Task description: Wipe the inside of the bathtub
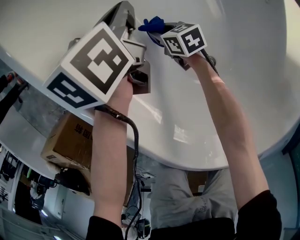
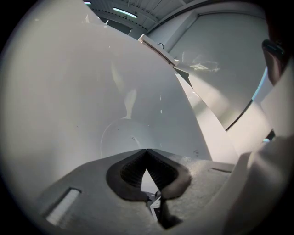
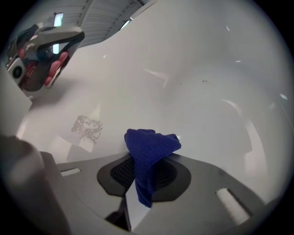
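Note:
The white bathtub [image 1: 243,70] fills the head view, and both grippers reach down into it. My right gripper [image 1: 161,33] is shut on a small blue cloth [image 1: 152,23], which bunches out past the jaws [image 3: 151,147] just above the tub wall [image 3: 206,92]. A dull smudged patch [image 3: 87,127] lies on the wall left of the cloth. My left gripper [image 1: 125,9] is beside it to the left, its pads [image 2: 131,172] touching at the tips with nothing between them. It faces the bare tub surface [image 2: 92,92]. The left gripper [image 3: 41,46] also shows at the top left of the right gripper view.
The tub's rounded rim [image 1: 187,164] curves across in front of the person. A cardboard box [image 1: 70,140] sits on the floor outside the tub at the left. A black cable [image 1: 133,136] hangs from the left gripper along the forearm.

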A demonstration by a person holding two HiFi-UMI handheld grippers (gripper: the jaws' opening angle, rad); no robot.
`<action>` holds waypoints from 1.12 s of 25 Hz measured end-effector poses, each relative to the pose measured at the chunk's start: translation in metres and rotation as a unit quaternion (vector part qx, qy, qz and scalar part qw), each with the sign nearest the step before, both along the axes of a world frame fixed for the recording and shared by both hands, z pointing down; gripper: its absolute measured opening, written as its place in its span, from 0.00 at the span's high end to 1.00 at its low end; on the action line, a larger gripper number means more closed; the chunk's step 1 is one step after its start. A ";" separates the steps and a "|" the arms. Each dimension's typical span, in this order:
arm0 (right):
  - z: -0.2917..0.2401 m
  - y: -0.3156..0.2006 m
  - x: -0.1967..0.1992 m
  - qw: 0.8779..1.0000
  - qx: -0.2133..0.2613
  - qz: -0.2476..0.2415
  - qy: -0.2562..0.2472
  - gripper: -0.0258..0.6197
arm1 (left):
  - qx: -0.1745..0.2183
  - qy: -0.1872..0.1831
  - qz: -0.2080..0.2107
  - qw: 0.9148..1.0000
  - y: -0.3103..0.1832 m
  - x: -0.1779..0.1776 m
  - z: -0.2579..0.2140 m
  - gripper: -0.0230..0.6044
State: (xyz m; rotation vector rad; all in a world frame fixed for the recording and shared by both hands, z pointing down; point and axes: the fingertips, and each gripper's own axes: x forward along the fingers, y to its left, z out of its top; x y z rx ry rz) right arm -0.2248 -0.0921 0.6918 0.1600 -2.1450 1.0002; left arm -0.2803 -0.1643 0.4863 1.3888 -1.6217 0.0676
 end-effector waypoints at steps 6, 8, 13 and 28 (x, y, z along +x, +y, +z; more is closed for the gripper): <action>0.014 -0.008 -0.010 1.000 0.008 -0.015 0.025 0.84 | -0.006 0.011 -0.020 1.000 0.003 -0.005 0.007 0.96; 0.023 -0.009 -0.007 0.999 -0.006 -0.012 0.036 0.84 | -0.007 0.012 -0.024 1.000 0.003 -0.008 0.007 0.96; 0.041 0.013 0.001 0.996 -0.025 -0.052 0.064 0.84 | -0.004 0.023 -0.036 0.999 0.004 -0.010 0.006 0.96; 0.021 0.080 0.005 0.988 -0.115 -0.103 -0.004 0.85 | -0.016 0.019 -0.034 0.999 0.004 -0.011 0.012 0.96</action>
